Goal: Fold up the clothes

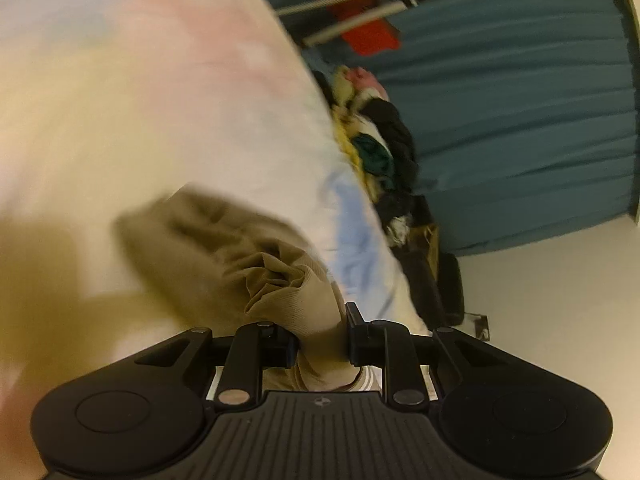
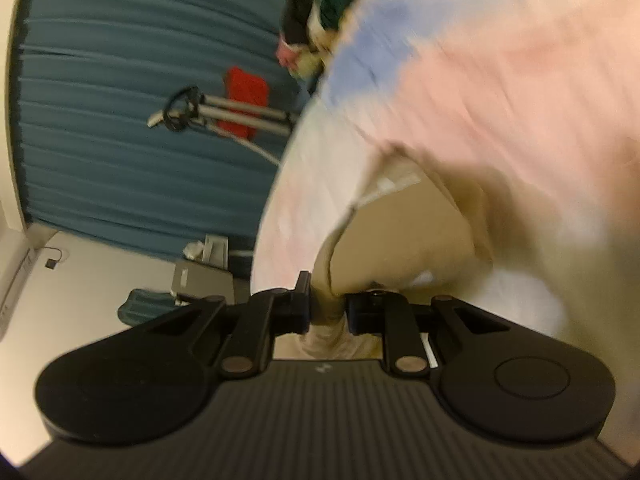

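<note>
Garment: a tan knit garment (image 1: 280, 280) is bunched and gathered between the two tools, over a pale surface; its far part is blurred in both views.
Left gripper: the left gripper (image 1: 320, 344) has its black fingers (image 1: 358, 332) drawn in narrow on a ribbed fold of the tan garment, cloth bulging out ahead of the jaws.
Right gripper: the right gripper (image 2: 327, 312) pinches an edge of the same garment (image 2: 400, 248) between near-together fingers (image 2: 302, 304); a paler strip of cloth hangs below the jaws.
Surface: a bed sheet (image 1: 140, 100), white with faint pink, yellow and blue patches, lies under the garment and fills most of each view.
Sheet's far edge: a pile of mixed clothes (image 1: 380, 140), black, green, yellow and pink, sits along that edge.
Beyond the edge: a teal pleated curtain (image 1: 520, 120) hangs behind; in front of it stand metal tripod legs (image 1: 360, 12) and something red (image 1: 364, 36), too blurred to name.
Floor: pale floor (image 2: 100, 280) with a grey box-like object (image 2: 200, 280) near the curtain's foot.
</note>
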Available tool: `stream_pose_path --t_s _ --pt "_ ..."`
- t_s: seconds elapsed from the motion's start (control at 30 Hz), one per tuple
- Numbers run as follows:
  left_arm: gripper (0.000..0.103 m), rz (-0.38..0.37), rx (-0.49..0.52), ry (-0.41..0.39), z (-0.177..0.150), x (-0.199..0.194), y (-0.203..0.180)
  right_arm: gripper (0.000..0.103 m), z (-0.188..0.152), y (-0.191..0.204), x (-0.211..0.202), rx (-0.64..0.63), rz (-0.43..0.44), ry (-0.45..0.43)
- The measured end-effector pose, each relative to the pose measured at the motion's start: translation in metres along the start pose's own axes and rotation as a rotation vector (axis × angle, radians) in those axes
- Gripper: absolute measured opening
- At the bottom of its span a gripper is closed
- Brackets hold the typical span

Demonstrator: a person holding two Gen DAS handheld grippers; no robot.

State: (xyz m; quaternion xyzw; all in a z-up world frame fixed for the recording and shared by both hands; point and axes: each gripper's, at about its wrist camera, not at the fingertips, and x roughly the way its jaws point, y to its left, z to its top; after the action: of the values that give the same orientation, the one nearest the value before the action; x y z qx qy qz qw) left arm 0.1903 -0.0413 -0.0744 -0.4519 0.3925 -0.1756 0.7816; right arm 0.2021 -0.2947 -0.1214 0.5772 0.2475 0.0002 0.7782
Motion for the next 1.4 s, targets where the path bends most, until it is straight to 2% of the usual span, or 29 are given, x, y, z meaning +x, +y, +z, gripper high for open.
stream_pose_path --t_s 0.17,0.33,0.47,0.5,0.53,0.67,0.8,0.83,0.9,0.93,1.0,1.1,1.17,1.23,1.3,1.33,1.4 --pt "0.024 -0.048 0.078 0.017 0.030 0.079 -0.080 0.020 0.103 0.043 0.002 -0.067 0.003 -0.143" --pt "0.024 -0.095 0.156 0.034 0.060 0.157 -0.160 0.020 0.201 0.087 0.032 -0.188 -0.040 -0.271" --pt "0.024 -0.133 0.219 0.048 0.084 0.220 -0.224 0.020 0.253 0.081 0.054 -0.273 -0.040 -0.334" --pt "0.024 -0.137 0.235 0.051 0.086 0.235 -0.232 0.020 0.261 0.071 0.059 -0.285 -0.039 -0.338" --pt "0.024 -0.128 0.251 0.053 0.082 0.247 -0.224 0.020 0.264 0.057 0.067 -0.297 -0.043 -0.336" --pt "0.024 -0.043 0.364 0.102 0.045 0.289 -0.161 0.020 0.251 -0.028 0.096 -0.274 -0.081 -0.276" --pt "0.023 0.009 0.368 0.179 0.007 0.297 -0.069 0.020 0.209 -0.101 0.108 -0.229 -0.195 -0.180" --pt "0.023 0.016 0.385 0.183 0.000 0.293 -0.058 0.020 0.198 -0.114 0.109 -0.218 -0.206 -0.170" --pt "0.026 0.033 0.438 0.175 -0.001 0.276 -0.067 0.022 0.185 -0.132 0.109 -0.178 -0.230 -0.152" --pt "0.031 0.041 0.464 0.171 -0.002 0.268 -0.071 0.027 0.180 -0.136 0.107 -0.161 -0.249 -0.149" --pt "0.033 0.058 0.516 0.163 -0.004 0.251 -0.080 0.028 0.173 -0.130 0.098 -0.159 -0.308 -0.157" --pt "0.035 0.083 0.595 0.152 -0.007 0.226 -0.093 0.028 0.160 -0.096 0.080 -0.243 -0.413 -0.155" --pt "0.041 0.100 0.647 0.143 -0.009 0.209 -0.102 0.028 0.151 -0.072 0.066 -0.290 -0.424 -0.154" --pt "0.055 0.117 0.700 0.135 -0.011 0.193 -0.110 0.028 0.136 -0.047 0.046 -0.353 -0.414 -0.168" --pt "0.064 0.131 0.756 0.125 -0.015 0.174 -0.121 0.028 0.119 -0.020 0.025 -0.425 -0.396 -0.194" --pt "0.074 0.132 0.792 0.116 -0.022 0.160 -0.130 0.028 0.110 -0.007 0.014 -0.458 -0.389 -0.206" --pt "0.086 0.134 0.864 0.096 -0.035 0.131 -0.147 0.028 0.095 0.012 -0.004 -0.514 -0.382 -0.219"
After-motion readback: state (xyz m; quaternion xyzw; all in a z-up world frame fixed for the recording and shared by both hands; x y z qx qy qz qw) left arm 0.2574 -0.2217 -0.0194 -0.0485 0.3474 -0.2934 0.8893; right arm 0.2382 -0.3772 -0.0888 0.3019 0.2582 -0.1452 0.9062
